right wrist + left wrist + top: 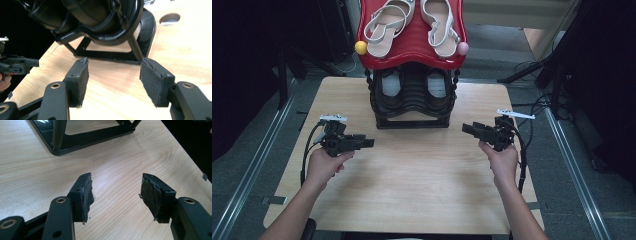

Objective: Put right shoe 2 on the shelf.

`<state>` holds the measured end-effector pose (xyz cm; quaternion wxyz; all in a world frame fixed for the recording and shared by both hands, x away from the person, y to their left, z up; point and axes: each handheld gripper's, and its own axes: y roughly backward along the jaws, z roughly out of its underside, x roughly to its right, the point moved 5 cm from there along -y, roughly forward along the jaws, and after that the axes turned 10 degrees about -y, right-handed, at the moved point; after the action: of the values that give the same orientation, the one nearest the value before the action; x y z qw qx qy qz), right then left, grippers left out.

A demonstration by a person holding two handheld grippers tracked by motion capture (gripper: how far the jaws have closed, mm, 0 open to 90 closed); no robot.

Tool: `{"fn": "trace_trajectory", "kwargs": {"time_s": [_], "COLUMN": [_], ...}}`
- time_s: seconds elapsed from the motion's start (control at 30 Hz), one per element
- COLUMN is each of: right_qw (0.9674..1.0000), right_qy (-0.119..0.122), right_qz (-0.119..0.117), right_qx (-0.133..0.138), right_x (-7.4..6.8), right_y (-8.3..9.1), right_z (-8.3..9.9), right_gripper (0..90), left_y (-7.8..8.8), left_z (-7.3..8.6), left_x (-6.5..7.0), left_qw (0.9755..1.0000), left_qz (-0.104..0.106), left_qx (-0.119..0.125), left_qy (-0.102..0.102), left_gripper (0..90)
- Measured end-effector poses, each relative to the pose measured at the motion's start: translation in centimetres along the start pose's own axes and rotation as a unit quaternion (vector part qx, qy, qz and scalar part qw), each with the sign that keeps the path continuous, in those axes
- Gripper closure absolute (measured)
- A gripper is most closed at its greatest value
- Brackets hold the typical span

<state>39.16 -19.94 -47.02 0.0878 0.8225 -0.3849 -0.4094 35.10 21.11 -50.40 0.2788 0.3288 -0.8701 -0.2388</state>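
Note:
A tiered shoe rack (pixel 412 107) stands at the table's far middle. Its red top shelf (pixel 412 52) carries a pair of beige strappy sandals (pixel 387 25). Dark shoes (pixel 390 84) sit on a black shelf below. My left gripper (pixel 368 143) hovers over the table, left of the rack, pointing right, open with nothing between its jaws (pixel 116 192). My right gripper (pixel 468 128) is right of the rack, pointing left at its base, also open and empty (pixel 113 75). The rack's black foot frame (pixel 75 141) lies ahead of the left jaws, and the rack's lower shelf (pixel 105 15) looms ahead of the right jaws.
A wooden table (pixel 412 180) stretches bare in front of the rack. A yellow ball (pixel 360 47) and a pink ball (pixel 463 48) cap the red shelf's corners. A round hole (pixel 170 18) is cut in the tabletop behind the rack. Dark stands and cables surround the table.

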Motion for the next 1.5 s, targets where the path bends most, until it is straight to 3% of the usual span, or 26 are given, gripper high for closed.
{"fn": "trace_trajectory", "kwargs": {"time_s": [0.4, 0.63, 0.83, 1.5], "right_qw": [0.9999, 0.9995, 0.9991, 0.9981], "right_qy": [-0.002, 0.016, 0.013, 0.025], "right_qz": [-0.009, -0.013, -0.023, -0.011], "right_qx": [-0.014, -0.022, -0.033, -0.055], "right_x": [0.2, -0.2, -0.3, -0.3], "right_y": [-0.7, -1.3, -2.0, -2.9], "right_z": [3.4, 4.4, 4.9, 5.7], "right_gripper": [41.9, 41.9, 41.9, 41.8], "left_y": [0.1, 0.2, 0.0, -0.2], "left_z": [0.0, -0.1, -0.1, 0.0], "left_x": [-0.1, 0.0, 0.1, 0.1], "left_qw": [1.0000, 1.0000, 1.0000, 1.0000], "left_qz": [0.002, 0.004, 0.005, 0.006], "left_qx": [0.003, 0.006, 0.005, 0.001], "left_qy": [-0.004, -0.005, -0.007, -0.004], "left_gripper": [42.0, 41.4, 41.2, 40.3]}}
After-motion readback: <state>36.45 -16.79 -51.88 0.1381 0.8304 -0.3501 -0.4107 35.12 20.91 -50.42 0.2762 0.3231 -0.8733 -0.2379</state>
